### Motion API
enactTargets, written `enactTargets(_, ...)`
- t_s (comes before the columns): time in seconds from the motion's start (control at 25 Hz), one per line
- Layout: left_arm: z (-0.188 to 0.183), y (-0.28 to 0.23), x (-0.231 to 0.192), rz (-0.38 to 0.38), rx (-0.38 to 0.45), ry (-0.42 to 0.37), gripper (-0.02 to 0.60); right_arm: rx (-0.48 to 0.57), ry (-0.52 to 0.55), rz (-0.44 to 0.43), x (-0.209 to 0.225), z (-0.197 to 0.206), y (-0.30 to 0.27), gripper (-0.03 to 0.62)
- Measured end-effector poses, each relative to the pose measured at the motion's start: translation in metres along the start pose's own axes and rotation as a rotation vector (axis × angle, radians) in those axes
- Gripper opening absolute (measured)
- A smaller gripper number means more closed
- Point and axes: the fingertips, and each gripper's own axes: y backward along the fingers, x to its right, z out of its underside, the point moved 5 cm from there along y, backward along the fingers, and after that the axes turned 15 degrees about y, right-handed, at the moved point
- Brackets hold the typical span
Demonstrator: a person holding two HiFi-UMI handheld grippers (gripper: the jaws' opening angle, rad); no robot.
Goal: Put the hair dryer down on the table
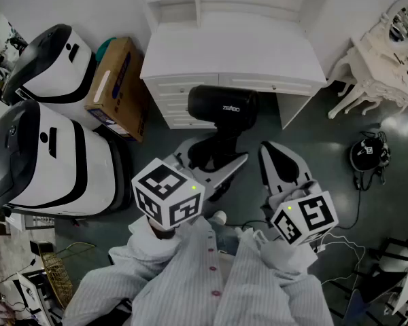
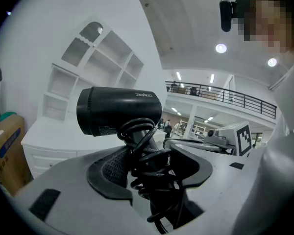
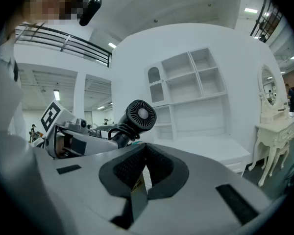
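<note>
My left gripper (image 1: 214, 160) is clamped on the hair dryer (image 1: 222, 107) handle, my right gripper (image 1: 275, 156) is closed and empty; lower the dryer flat onto the white table (image 1: 190, 53), then release.

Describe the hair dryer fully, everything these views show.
The hair dryer is black, matte, plastic-looking, with pale lettering on its barrel and a round grille at one end. Its cord is wound round the handle, which the left tool clamps. The barrel lies level, held in the air before the white table.
</note>
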Motion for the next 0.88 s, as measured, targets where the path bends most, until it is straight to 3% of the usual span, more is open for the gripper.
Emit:
enactTargets(0.56, -0.01, 0.001, -0.016, -0.033, -0.002, 0.014, 0.255, 0.026, -0.02, -0.014, 0.006, -0.002, -0.016, 0.012)
enactTargets(0.88, -0.035, -0.028, -0.058, 0.018, -0.019, 0.018, 0.255, -0.021, -0.025, 0.013, 0.025, 0.006, -0.063, 0.012)
